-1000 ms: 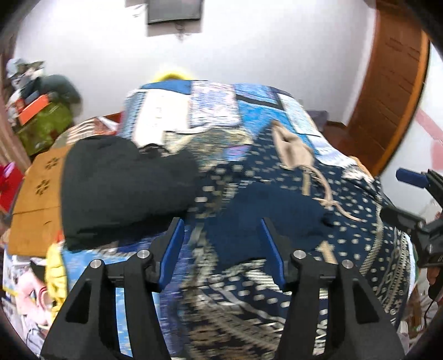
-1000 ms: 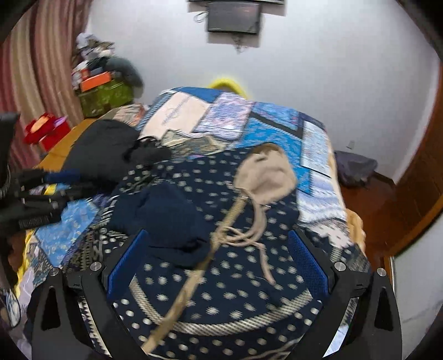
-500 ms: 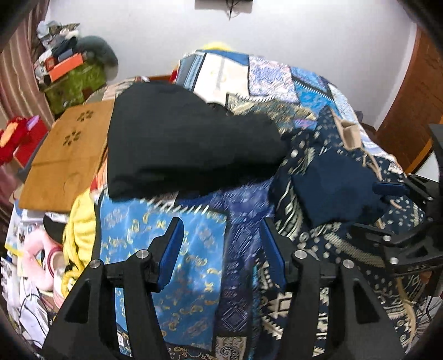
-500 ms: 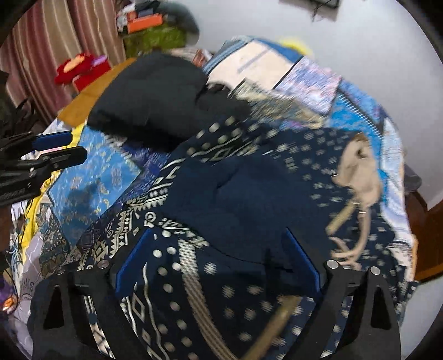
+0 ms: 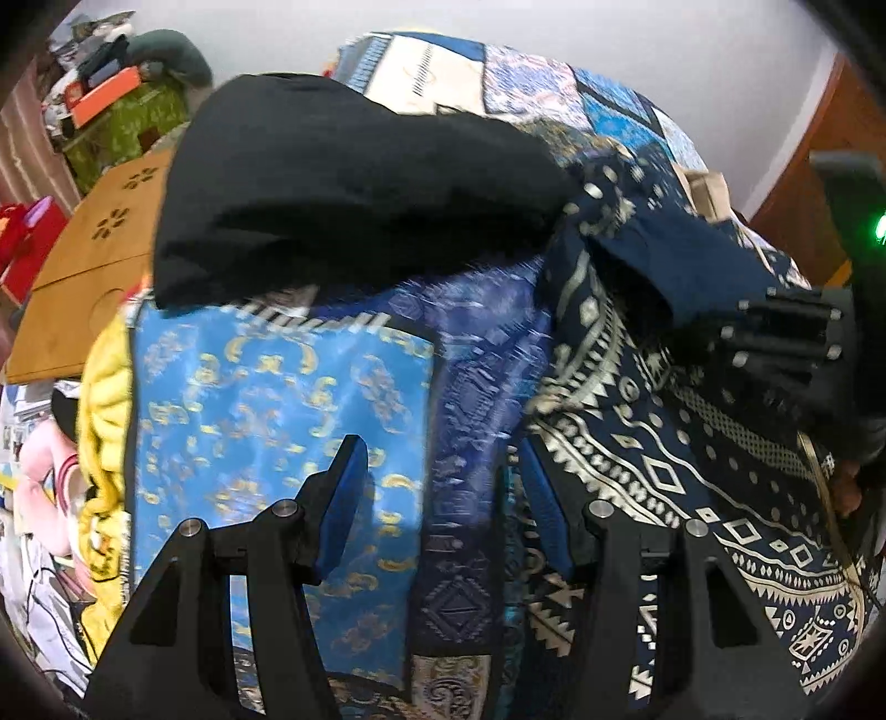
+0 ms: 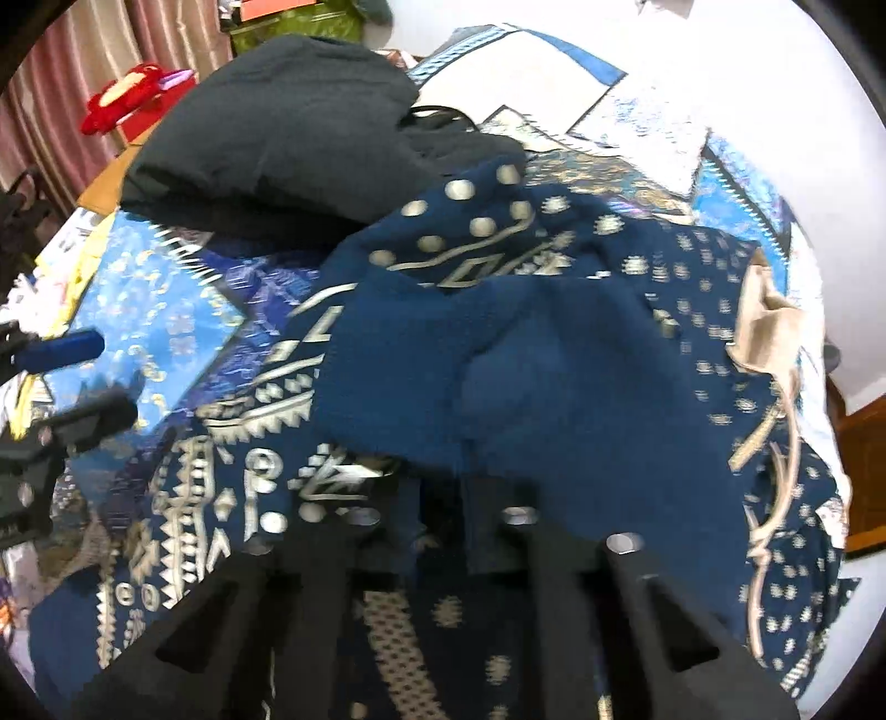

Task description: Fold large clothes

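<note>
My right gripper (image 6: 437,498) fingers clenched on navy patterned garment's (image 6: 554,360) near edge. My left gripper (image 5: 437,498) fingers released, over blue patchwork bedspread (image 5: 266,399); garment lies just right of them.

White wall (image 5: 266,33), wooden door (image 5: 814,183), striped curtain (image 6: 72,83), patchwork bed (image 5: 554,94).

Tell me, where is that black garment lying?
The black garment lies at the bed's far left, beside the patterned navy garment, near the wooden board.
</note>
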`<state>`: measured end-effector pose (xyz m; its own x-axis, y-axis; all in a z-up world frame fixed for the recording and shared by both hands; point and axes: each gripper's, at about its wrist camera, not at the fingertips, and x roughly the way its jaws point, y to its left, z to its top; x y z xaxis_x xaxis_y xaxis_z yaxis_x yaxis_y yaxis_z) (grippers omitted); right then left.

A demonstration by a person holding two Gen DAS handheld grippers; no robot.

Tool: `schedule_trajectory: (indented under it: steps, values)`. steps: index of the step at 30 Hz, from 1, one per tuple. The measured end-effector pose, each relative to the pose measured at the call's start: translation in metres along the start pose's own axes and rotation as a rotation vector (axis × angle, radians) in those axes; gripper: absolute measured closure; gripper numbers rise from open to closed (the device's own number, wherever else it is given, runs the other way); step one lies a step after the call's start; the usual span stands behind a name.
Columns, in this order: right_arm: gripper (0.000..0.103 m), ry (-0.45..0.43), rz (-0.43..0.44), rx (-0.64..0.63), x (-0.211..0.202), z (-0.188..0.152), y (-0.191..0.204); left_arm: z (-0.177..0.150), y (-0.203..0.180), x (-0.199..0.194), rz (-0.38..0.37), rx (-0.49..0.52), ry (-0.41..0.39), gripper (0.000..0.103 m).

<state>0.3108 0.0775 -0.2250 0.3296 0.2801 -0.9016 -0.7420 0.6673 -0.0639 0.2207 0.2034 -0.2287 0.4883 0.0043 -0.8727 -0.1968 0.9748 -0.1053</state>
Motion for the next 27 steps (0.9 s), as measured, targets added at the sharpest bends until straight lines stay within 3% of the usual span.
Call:
schedule_trajectory:
  steps: [2, 7, 14, 18, 24, 27]
  values:
    - [0.093, -0.022, 0.031, 0.039, -0.010, -0.001, -0.010, 0.001, -0.008, 0.003, -0.005, 0.018, 0.006, 0.047]
    - [0.094, -0.171, 0.031, 0.127, -0.067, 0.003, -0.039, 0.006, -0.025, 0.015, -0.011, 0.039, 0.032, 0.047]
    - [0.094, -0.426, 0.015, 0.313, -0.172, 0.001, -0.113, 0.021, -0.037, 0.028, 0.037, 0.033, 0.024, 0.047]
    - [0.094, -0.513, 0.006, 0.428, -0.206, -0.017, -0.152, 0.031, -0.036, 0.037, 0.068, 0.008, 0.018, 0.047]
    - [0.094, -0.504, -0.021, 0.558, -0.207, -0.056, -0.185, 0.050, -0.023, 0.031, 0.129, -0.099, -0.068, 0.047]
    - [0.094, -0.453, -0.017, 0.615, -0.192, -0.083, -0.196, 0.056, -0.008, 0.028, 0.094, -0.182, -0.086, 0.043]
